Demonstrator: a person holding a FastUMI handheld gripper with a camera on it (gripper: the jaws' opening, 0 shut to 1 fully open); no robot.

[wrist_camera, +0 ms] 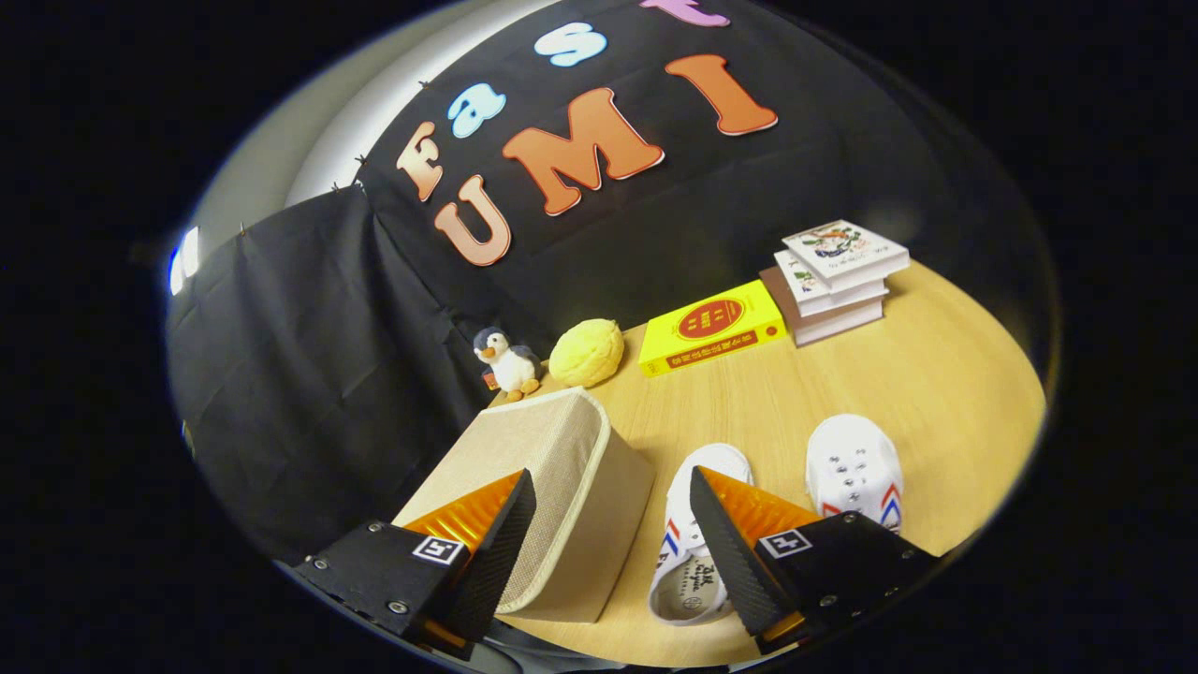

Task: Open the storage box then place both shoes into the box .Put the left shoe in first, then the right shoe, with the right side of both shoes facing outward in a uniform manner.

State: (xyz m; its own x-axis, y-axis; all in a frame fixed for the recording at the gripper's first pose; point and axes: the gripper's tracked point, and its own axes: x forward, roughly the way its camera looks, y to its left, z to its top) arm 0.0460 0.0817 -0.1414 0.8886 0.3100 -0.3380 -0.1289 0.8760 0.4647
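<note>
The fingers (613,543) stand wide apart with nothing held, above the near edge of the wooden surface (936,374); between them lie the closed beige fabric storage box (562,487), partly behind the left finger, and a white shoe (697,534) with red and blue stripes whose insole print is too small to read. A second white shoe (854,463) lies just beside the right finger, apart from the first. Beyond them, by the black cloth wall, stand a small plush penguin (507,360), a yellow plush ball (587,352), a yellow book (713,328) with illegible red lettering, and a stack of books (835,279).
</note>
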